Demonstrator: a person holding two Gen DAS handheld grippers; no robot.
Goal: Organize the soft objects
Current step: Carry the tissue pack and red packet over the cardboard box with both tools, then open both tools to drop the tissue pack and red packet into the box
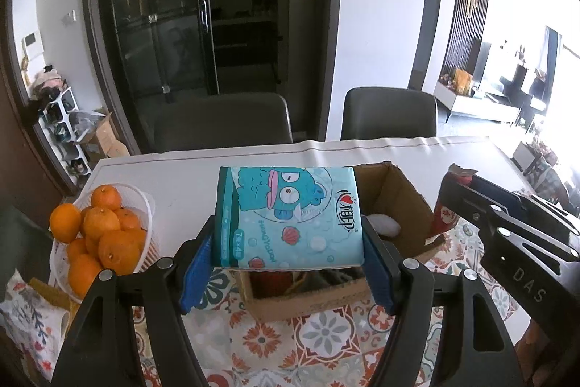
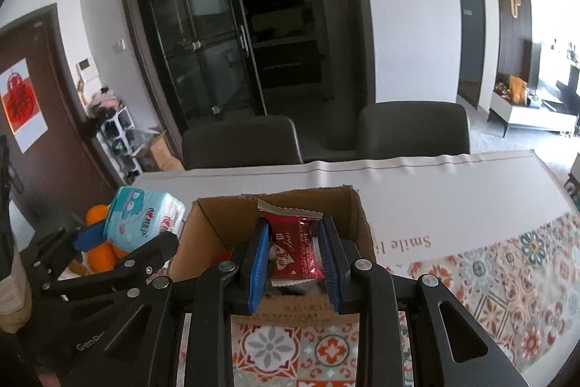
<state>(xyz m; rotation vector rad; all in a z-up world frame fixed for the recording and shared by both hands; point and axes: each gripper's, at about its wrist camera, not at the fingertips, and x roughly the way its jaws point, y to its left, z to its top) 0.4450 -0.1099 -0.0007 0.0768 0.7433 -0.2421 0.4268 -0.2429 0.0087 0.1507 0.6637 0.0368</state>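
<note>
Hanging above the open cardboard box [image 1: 395, 202], a blue tissue pack [image 1: 290, 216] is clamped across its width by the left gripper [image 1: 288, 263], whose blue fingers [image 1: 197, 274] are spread wide and pressed against both sides. The pack's long axis is seen running away from the fingers, over the box's near edge. Just to the right, a red snack packet [image 2: 295, 251] is pinched upright by the right gripper [image 2: 294, 263], its fingers [image 2: 259, 263] drawn nearly together, directly over the box mouth. Both grippers are angled downward over the patterned worktop [image 2: 507, 263]. A basket of oranges [image 1: 101, 234] is seen left of the box.
</note>
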